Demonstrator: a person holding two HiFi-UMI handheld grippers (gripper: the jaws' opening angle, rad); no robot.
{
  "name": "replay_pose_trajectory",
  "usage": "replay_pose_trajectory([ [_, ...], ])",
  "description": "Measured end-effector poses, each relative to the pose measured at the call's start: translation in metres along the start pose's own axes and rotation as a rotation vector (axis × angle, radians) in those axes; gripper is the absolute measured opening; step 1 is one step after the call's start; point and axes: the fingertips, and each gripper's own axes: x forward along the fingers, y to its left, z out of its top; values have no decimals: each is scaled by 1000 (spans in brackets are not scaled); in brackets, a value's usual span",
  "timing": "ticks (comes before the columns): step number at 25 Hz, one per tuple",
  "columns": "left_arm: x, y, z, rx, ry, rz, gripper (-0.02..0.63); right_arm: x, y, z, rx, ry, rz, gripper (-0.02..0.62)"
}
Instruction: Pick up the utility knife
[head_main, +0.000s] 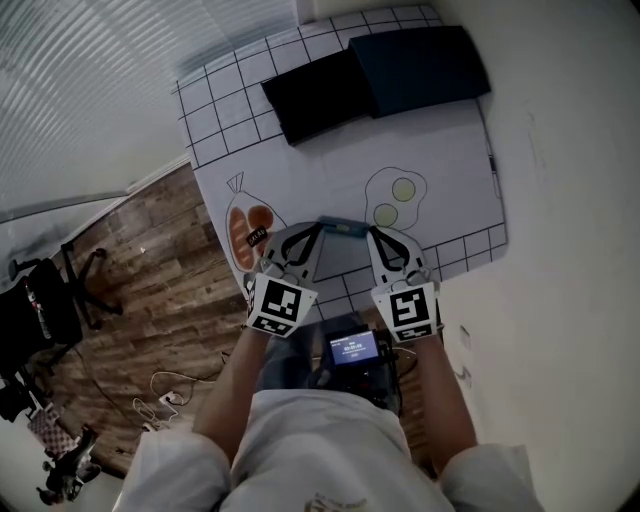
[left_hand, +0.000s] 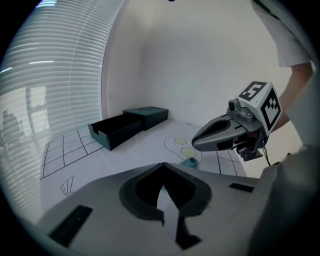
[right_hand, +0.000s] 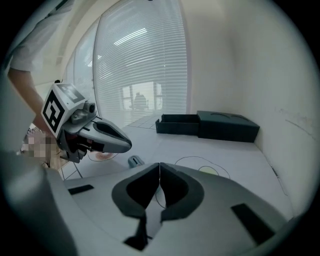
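The utility knife (head_main: 343, 228), a small blue-grey piece, lies on the white printed mat (head_main: 310, 170) near its front edge. In the left gripper view only the end of the knife (left_hand: 190, 161) shows past my jaws, and likewise in the right gripper view (right_hand: 134, 161). My left gripper (head_main: 305, 233) hovers just left of it and my right gripper (head_main: 385, 236) just right of it, both pointing away from me and down. The jaws of the left gripper (left_hand: 163, 164) meet at the tip with nothing between them. Those of the right gripper (right_hand: 159, 164) are shut and empty as well.
An open dark tray (head_main: 315, 95) and a dark blue box (head_main: 420, 65) sit side by side at the mat's far end. A fried-egg drawing (head_main: 395, 195) lies just beyond the knife. The table's left edge drops to a wooden floor (head_main: 150, 290).
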Motion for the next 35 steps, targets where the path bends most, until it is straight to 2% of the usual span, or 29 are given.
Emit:
replay_pose_trajectory([
  [4,5,-3,-5,23,18,-17,8,7,4,-1,-4,9,18,8],
  [13,15,-4,-14,8,47,-34,6,16,9,-11,-31,44,64,19],
  [18,18,-2,-12,-7,44,-26,8,21,17,-20,-54,92,139,151],
  [23,13,0,-16,-33,52,-24,7,29,28,-22,-170,138,203,196],
  [28,15,2,-15,-53,52,-20,6,42,30,-26,-232,205,264,203],
  [35,15,13,-15,-88,51,0,7,43,35,-27,-321,268,323,160],
])
